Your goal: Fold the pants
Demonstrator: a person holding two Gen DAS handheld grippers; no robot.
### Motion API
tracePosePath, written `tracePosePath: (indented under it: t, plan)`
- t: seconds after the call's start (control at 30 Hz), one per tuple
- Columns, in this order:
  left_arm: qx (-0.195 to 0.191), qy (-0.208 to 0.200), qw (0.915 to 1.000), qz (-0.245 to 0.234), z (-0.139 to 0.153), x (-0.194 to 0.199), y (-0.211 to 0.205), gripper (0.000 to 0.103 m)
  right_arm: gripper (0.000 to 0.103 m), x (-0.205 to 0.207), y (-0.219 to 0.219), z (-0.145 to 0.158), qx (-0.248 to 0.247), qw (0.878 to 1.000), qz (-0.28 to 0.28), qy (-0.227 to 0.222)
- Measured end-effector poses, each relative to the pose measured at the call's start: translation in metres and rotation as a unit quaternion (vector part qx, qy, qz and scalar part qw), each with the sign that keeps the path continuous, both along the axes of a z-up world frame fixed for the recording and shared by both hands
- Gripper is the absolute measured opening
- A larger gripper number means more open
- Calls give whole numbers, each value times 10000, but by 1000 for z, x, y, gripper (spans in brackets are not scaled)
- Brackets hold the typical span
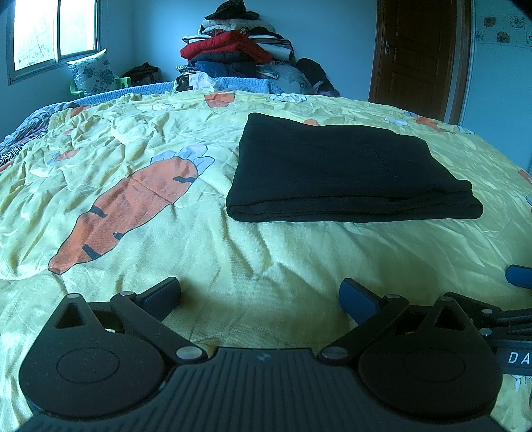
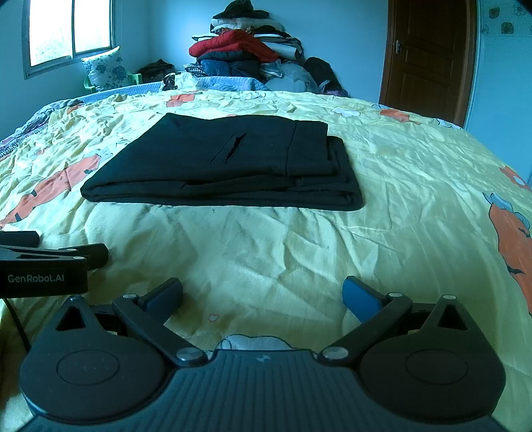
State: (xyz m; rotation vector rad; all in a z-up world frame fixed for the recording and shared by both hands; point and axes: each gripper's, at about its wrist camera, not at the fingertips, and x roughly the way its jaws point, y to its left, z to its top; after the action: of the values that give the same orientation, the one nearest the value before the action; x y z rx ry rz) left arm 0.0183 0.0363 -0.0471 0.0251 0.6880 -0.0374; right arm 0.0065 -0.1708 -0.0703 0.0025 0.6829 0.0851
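Observation:
The black pants (image 1: 339,169) lie folded into a flat rectangle on the yellow carrot-print quilt (image 1: 252,259). In the right wrist view the same pants (image 2: 229,162) show a pocket slit on top and stacked layers at the right edge. My left gripper (image 1: 259,295) is open, low over the quilt, well short of the pants' near edge, with nothing between its fingers. My right gripper (image 2: 262,295) is open too, empty, and equally far back from the pants. The left gripper's side (image 2: 50,262) shows at the left of the right wrist view.
A tall pile of clothes and bedding (image 1: 239,50) stands against the far wall. A floral pillow (image 1: 91,73) leans under the window (image 1: 55,31) at the left. A brown door (image 1: 419,56) is at the back right. The bed drops off at the right.

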Motion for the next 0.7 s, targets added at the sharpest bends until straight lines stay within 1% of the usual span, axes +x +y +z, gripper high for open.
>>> tracePosePath:
  t: [0.7]
  plan:
    - [-24, -2, 10000, -23, 0, 0, 1, 103, 103, 0, 1, 0, -2, 10000, -22, 2]
